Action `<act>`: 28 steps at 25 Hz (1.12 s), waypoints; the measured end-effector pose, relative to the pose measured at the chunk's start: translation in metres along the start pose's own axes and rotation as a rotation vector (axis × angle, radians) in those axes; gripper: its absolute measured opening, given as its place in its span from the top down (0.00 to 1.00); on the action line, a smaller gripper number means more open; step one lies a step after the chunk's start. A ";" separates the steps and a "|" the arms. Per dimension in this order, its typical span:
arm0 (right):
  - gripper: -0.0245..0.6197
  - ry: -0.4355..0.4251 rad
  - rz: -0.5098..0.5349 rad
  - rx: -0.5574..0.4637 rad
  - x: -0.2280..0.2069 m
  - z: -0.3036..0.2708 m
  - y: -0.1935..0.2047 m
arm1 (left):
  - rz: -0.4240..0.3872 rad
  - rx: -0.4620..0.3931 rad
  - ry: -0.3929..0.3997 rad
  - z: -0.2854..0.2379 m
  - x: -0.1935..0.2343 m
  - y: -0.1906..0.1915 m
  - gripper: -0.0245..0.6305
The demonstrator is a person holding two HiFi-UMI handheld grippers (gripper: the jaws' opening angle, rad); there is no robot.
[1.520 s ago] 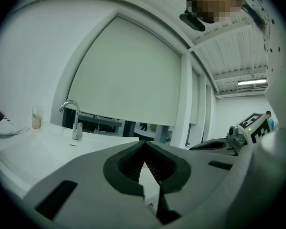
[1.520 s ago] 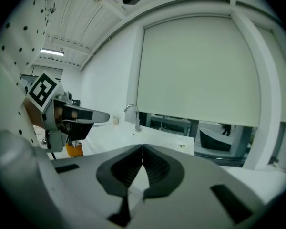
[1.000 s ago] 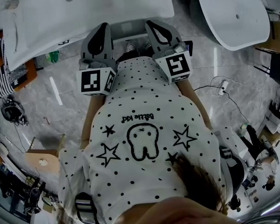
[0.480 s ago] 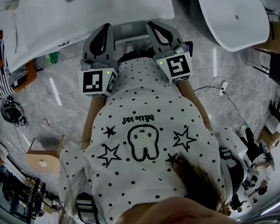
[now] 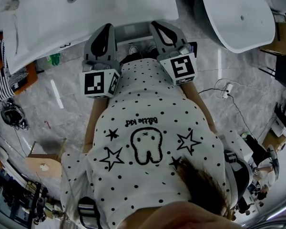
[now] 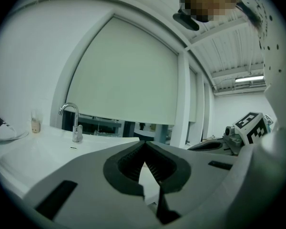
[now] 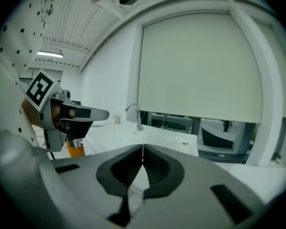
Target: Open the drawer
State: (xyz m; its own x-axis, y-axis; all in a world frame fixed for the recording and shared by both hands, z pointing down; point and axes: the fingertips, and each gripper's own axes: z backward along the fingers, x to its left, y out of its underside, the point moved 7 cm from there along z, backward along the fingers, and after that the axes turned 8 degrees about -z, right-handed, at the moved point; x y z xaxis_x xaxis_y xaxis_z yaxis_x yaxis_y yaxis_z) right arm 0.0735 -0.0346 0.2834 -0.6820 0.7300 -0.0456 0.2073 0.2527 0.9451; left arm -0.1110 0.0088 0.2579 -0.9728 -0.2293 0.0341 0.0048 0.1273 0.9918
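Observation:
I stand at a white countertop (image 5: pixel 86 13) with a sink and a faucet (image 6: pixel 72 123). Both grippers are held side by side at chest height, pointing at the counter's near edge. My left gripper (image 5: pixel 105 32) is shut, its ribbed pads meeting at the tips (image 6: pixel 144 142) with nothing between them. My right gripper (image 5: pixel 159 30) is shut too, pads together and nothing held (image 7: pixel 142 146). A pale cabinet strip (image 5: pixel 132 30) shows between them under the counter; I cannot make out a drawer front or handle. Each gripper view catches the other gripper at its edge.
A large white oval tub (image 5: pixel 243 13) stands at the upper right. A cable and socket (image 5: pixel 226 89) lie on the marble floor to the right. A wooden stool (image 5: pixel 43 163) is at the lower left. A closed roller blind (image 6: pixel 128 75) hangs behind the counter.

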 end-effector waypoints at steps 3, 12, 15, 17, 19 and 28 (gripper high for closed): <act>0.94 0.003 -0.010 -0.002 -0.001 0.000 0.000 | -0.001 0.003 -0.002 0.000 0.000 0.000 0.96; 0.94 -0.003 -0.008 0.004 -0.001 -0.001 -0.001 | -0.003 0.007 -0.004 -0.001 0.000 -0.002 0.96; 0.94 -0.005 -0.004 0.005 -0.001 -0.002 -0.001 | -0.004 0.006 -0.003 -0.001 0.000 -0.002 0.96; 0.94 -0.005 -0.003 0.005 0.000 -0.001 -0.001 | -0.002 0.006 -0.002 0.000 0.000 -0.002 0.96; 0.94 -0.005 0.000 0.005 0.000 -0.002 -0.001 | -0.001 0.006 -0.002 0.000 0.000 -0.001 0.96; 0.94 -0.008 0.002 0.009 0.001 -0.001 0.000 | 0.002 0.005 -0.002 0.000 -0.001 -0.001 0.96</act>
State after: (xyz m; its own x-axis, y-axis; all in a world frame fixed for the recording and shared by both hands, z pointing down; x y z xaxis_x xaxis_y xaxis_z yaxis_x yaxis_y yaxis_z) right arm 0.0725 -0.0345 0.2837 -0.6757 0.7357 -0.0469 0.2145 0.2571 0.9423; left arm -0.1104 0.0091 0.2573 -0.9731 -0.2275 0.0358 0.0055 0.1324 0.9912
